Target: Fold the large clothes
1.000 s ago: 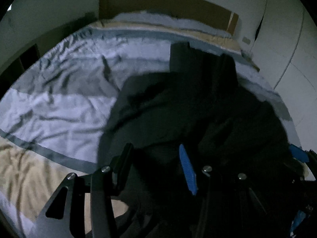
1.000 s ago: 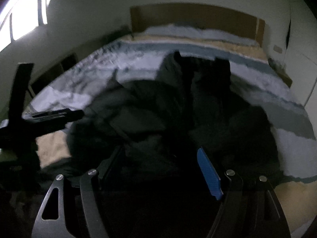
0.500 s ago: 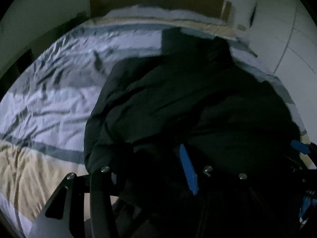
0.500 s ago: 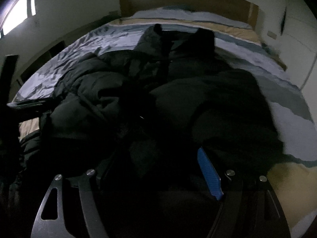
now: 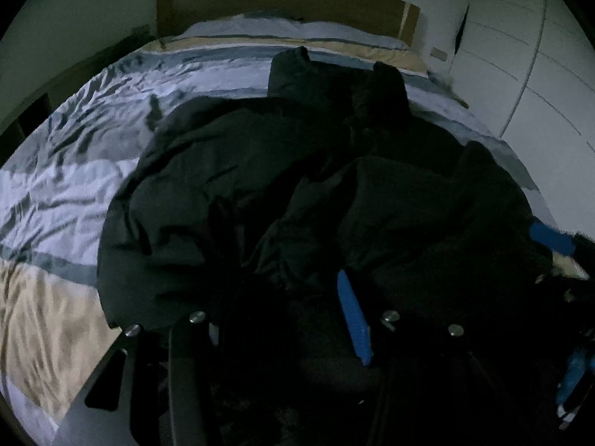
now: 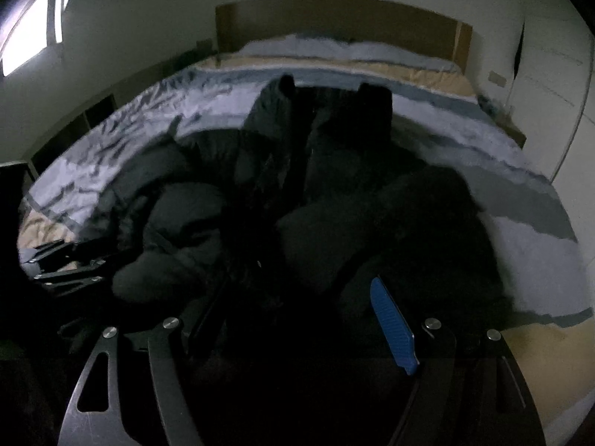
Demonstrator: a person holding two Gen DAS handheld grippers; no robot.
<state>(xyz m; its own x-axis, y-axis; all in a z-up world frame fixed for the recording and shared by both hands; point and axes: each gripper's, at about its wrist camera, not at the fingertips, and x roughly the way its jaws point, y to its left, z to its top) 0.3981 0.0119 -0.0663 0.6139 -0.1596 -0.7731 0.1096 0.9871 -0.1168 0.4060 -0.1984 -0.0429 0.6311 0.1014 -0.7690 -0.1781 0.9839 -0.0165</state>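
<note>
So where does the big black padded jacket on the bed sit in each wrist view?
Left wrist: the black padded jacket fills the centre and right, above the left gripper.
Right wrist: the jacket fills the centre, above the right gripper.
Shared landmark: the brown wooden headboard at the top of both views, behind the striped bedcover.
</note>
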